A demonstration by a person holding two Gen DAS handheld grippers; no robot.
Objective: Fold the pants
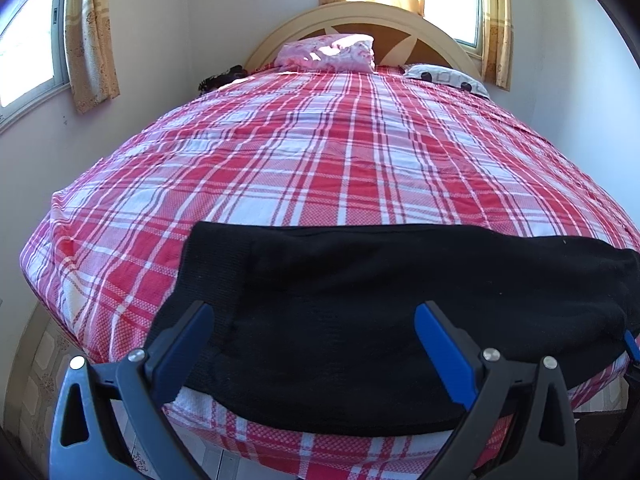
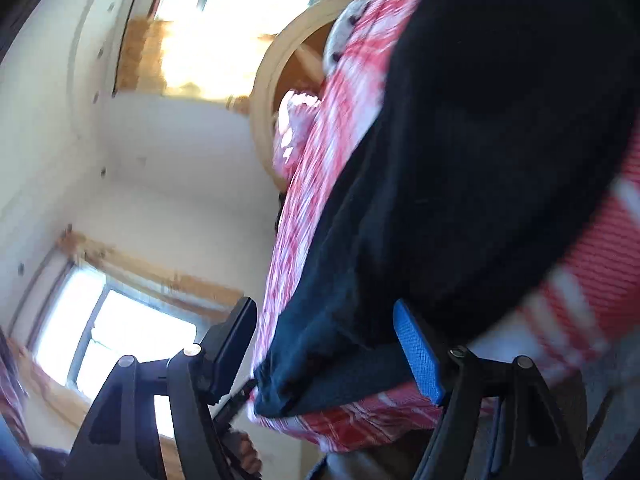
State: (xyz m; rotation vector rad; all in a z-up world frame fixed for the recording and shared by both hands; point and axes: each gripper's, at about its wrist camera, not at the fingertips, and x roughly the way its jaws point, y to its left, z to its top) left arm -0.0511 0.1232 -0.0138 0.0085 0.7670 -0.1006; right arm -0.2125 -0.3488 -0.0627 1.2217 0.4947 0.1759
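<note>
My left tool and right tool are wide open over black pants on the bed, holding nothing.

Left hand-held gripper points forward and downward, jaws spread wide, blue pads apart and pressing on nothing, though dark cloth lies between and beneath them. Right hand-held gripper is rolled hard to one side, so its view is tilted and blurred; its jaws stand well apart with a bunched fabric edge between them, and neither the blue pad nor the other pad clamps it. A hand shows below the right hand-held gripper.
</note>
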